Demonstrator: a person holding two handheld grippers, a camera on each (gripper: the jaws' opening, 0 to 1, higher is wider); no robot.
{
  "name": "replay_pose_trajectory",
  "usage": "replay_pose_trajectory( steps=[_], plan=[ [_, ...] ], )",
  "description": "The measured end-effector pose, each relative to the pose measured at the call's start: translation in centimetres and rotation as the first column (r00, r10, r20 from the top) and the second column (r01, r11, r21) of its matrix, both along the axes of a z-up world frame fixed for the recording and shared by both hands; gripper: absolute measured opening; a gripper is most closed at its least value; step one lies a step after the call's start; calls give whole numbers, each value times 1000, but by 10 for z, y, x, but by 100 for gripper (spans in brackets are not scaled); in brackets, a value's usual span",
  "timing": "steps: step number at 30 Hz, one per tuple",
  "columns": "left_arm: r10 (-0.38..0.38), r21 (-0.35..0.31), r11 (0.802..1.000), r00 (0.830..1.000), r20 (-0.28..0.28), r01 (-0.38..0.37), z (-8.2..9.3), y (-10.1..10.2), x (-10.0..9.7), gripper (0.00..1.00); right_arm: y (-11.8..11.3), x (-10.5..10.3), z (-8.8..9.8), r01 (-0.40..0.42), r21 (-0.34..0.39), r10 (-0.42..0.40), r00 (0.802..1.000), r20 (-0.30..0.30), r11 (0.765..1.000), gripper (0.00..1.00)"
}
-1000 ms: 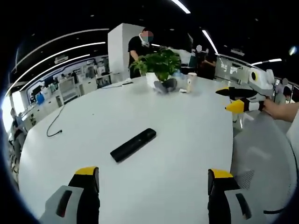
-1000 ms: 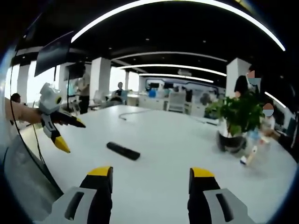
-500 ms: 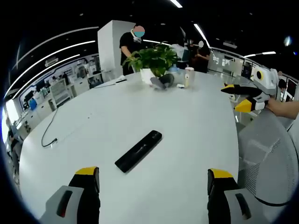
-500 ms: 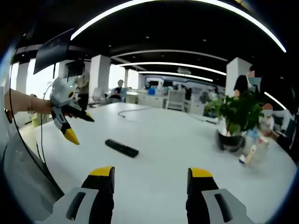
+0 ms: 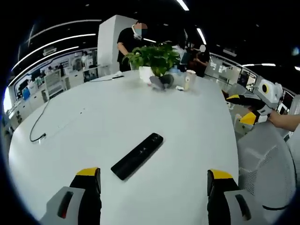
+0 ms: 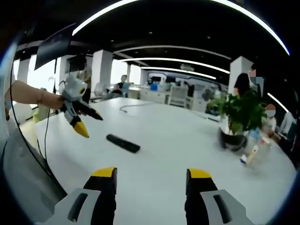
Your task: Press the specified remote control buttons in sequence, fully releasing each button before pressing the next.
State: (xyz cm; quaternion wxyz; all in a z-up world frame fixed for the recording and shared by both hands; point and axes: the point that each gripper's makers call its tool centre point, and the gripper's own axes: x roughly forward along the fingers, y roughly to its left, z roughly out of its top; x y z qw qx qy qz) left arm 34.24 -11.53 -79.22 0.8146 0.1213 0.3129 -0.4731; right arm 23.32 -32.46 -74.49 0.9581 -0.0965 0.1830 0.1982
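The slim black rectangular remote control (image 5: 137,155) lies untouched on the round white table (image 5: 187,126), long axis diagonal, just ahead of the left gripper (image 5: 153,176), nearer than the right gripper (image 6: 151,173); both grippers' fingers stand apart, empty.

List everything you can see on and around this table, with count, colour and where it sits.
remote control: one, black, lying flat on the table's near middle.
table: one, white, rounded.
potted plant: one, green leaves, white pot, far side of the table.
cup: one, pale, right of the plant.
cable: one, dark, left part of the table.
chair: one, grey mesh, right of the table.
left gripper: yellow-tipped jaws apart, above the table.
right gripper: yellow-tipped jaws apart.
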Motion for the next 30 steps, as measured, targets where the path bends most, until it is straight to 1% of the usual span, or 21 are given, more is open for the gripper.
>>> replay_pose_trajectory(
  steps=[3, 5, 6, 7, 10, 12, 15, 21, 22, 23, 25, 27, 29, 30],
  plan=[
    [-14, 33, 999, 1000, 11, 13, -6, 0, 7, 97, -2, 0, 0, 5, -4, -5, 1000, 0, 1000, 57],
    [-24, 37, 999, 1000, 17, 24, -8, -1, 10, 97, -3, 1, 0, 10, -4, -10, 1000, 2, 1000, 57],
    [-34, 46, 998, 999, 12, 33, -10, -1, 11, 97, -3, 1, 0, 12, -3, -12, 1000, 1, 1000, 56],
    [-44, 69, 997, 999, 6, 43, -14, 0, 12, 97, -4, 1, 0, 13, -2, -13, 1000, -1, 1000, 56],
    [-74, 114, 991, 997, 18, 71, -22, 2, 17, 97, -4, 1, -1, 14, -6, -14, 1000, -4, 1000, 55],
    [-87, 126, 988, 996, 12, 85, -25, 1, 19, 97, -5, 1, -1, 15, -10, -15, 1000, -6, 1000, 55],
    [-103, 133, 986, 995, -2, 103, -29, -1, 23, 97, -5, 1, -2, 15, -9, -15, 1000, -8, 1000, 55],
    [-103, 126, 986, 994, -33, 107, -34, -3, 30, 97, -6, 0, -2, 15, -13, -15, 1000, -12, 1000, 54],
    [-97, 109, 989, 995, -38, 101, -33, -4, 31, 97, -6, 0, -2, 15, -12, -15, 1000, -12, 1000, 54],
    [-94, 74, 992, 993, -65, 98, -32, -8, 30, 97, -6, 0, -2, 15, -12, -15, 1000, -12, 1000, 54],
    [-103, 86, 990, 993, -65, 108, -33, -7, 31, 97, -5, 0, -3, 13, -14, -13, 1000, -15, 1000, 54],
    [-143, 136, 980, 989, -47, 148, -38, -6, 32, 97, -5, 0, -3, 10, -16, -10, 1000, -16, 1000, 53],
    [-156, 145, 976, 987, -47, 161, -40, -7, 33, 97, -5, 0, -3, 9, -16, -10, 1000, -16, 1000, 53],
    [-172, 158, 971, 984, -45, 177, -43, -7, 34, 97, -5, -1, -3, 10, -16, -10, 1000, -16, 1000, 53]
  ],
)
